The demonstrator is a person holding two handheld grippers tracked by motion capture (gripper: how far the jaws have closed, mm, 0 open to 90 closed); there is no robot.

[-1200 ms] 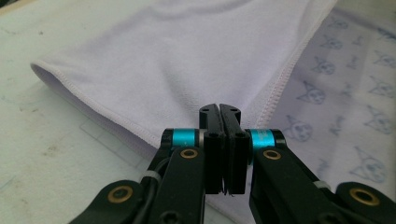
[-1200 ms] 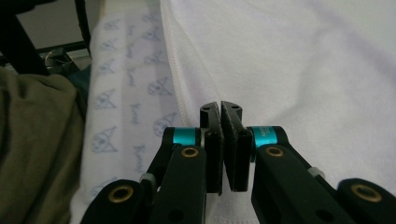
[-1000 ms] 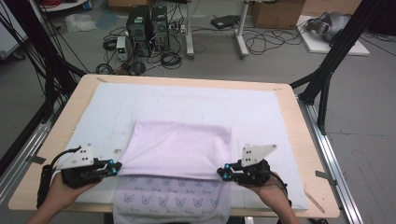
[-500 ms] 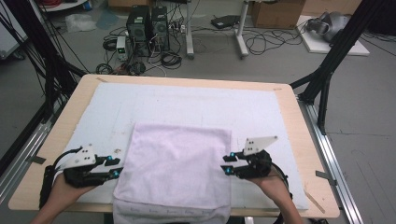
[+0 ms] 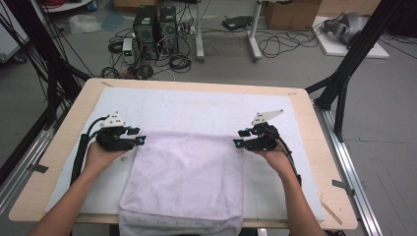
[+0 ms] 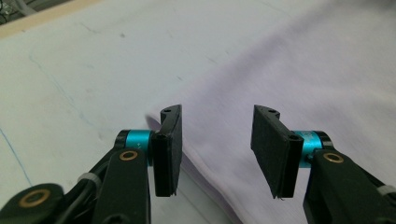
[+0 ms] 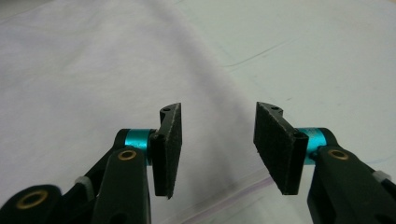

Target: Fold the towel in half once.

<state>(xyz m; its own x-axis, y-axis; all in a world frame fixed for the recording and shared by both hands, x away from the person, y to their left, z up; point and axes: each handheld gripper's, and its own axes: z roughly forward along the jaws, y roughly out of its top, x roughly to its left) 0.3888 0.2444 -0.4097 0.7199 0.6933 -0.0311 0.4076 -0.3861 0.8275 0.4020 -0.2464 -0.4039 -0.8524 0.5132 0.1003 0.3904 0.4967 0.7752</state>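
Note:
A pale lavender towel [image 5: 187,172] lies folded flat on the white mat [image 5: 196,110], and its near end hangs over the table's front edge. My left gripper [image 5: 137,136] is at the towel's far left corner and my right gripper [image 5: 239,138] at its far right corner. Both point inward. In the left gripper view the left gripper [image 6: 217,140] is open just above the towel's edge [image 6: 303,70]. The right gripper [image 7: 217,140] is also open over the towel [image 7: 84,84]. Both pairs of jaws have just been opening, and no cloth is pinched between them.
The wooden table [image 5: 317,132] has metal rails along both sides. On the floor behind it stand computer towers [image 5: 155,22] among tangled cables, with black frame legs [image 5: 344,73] at the right and cardboard boxes at the back.
Both grippers were shut on the towel's folded edge nearer the person. They have let go and opened, and the layer now lies flat over the patterned side. Both hands moved away to the far corners.

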